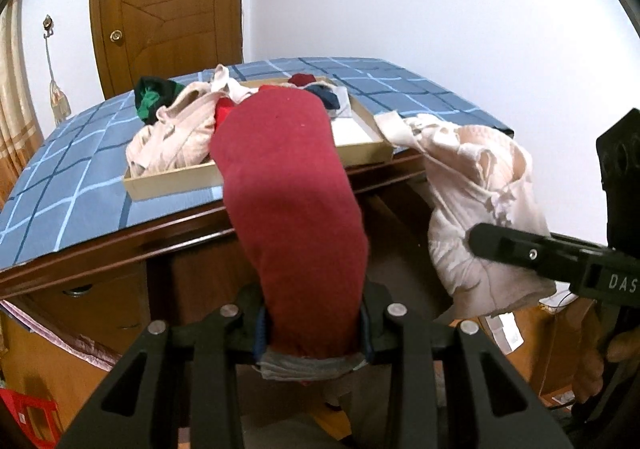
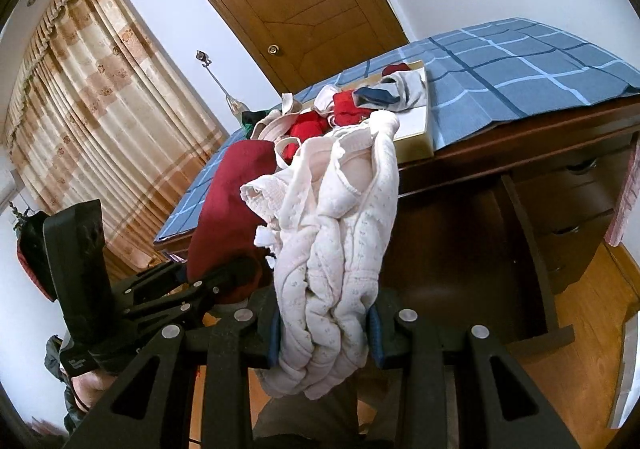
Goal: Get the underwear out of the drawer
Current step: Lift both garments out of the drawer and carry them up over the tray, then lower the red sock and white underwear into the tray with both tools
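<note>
White letters reading "DAS" are showing on the black body of the right gripper (image 1: 496,245) (the rest is running out of the left wrist view). The dark red underwear (image 1: 288,185) is stretching lengthwise from the left gripper (image 1: 312,333) up toward the shallow cardboard drawer (image 1: 176,179) sitting on the blue checked cloth (image 1: 68,185), its far end lying over the drawer's front edge. Both jaws are clamping nearly closed on fabric, the left on the red piece's grey waistband end, the right on a bunched pale pink garment (image 2: 332,249) that is trailing up to the drawer.
</note>
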Tool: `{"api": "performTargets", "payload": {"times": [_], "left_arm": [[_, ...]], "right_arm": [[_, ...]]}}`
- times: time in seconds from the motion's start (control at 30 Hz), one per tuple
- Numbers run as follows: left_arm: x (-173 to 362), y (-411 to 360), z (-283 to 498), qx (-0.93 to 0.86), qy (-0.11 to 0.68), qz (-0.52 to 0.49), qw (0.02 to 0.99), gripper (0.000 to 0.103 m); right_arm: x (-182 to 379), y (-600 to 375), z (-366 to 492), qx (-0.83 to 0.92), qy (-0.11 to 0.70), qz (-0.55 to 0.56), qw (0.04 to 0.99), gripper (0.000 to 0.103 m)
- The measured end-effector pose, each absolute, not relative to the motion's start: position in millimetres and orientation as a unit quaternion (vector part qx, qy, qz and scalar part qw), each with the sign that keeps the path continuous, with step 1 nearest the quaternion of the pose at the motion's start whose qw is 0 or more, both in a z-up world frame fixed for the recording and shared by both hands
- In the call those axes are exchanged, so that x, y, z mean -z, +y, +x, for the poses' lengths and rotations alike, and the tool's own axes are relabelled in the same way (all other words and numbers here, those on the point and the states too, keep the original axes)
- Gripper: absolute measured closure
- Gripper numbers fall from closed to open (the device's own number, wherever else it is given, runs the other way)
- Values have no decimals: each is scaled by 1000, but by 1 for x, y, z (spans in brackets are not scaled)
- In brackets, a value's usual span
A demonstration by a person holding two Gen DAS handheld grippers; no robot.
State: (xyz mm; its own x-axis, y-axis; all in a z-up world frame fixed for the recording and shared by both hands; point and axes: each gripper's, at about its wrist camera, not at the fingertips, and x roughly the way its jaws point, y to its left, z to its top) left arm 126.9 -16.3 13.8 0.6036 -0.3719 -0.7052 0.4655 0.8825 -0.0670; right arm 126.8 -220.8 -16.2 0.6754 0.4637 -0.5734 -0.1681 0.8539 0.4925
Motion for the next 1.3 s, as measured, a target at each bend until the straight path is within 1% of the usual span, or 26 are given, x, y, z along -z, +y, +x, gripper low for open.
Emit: {"api": "performTargets", "payload": {"times": [0.4, 0.8, 1.3], "left_arm": [[-31, -20, 138, 231, 361, 59, 901, 70], [-58, -31, 151, 228, 326, 66, 915, 70], [-69, -43, 182, 216, 307, 61, 925, 70]], "right_arm": [[-1, -219, 136, -182, 344, 206, 898, 68], [-27, -220, 145, -178, 303, 196, 915, 68], [-47, -223, 174, -169, 271, 195, 927, 67]]}}
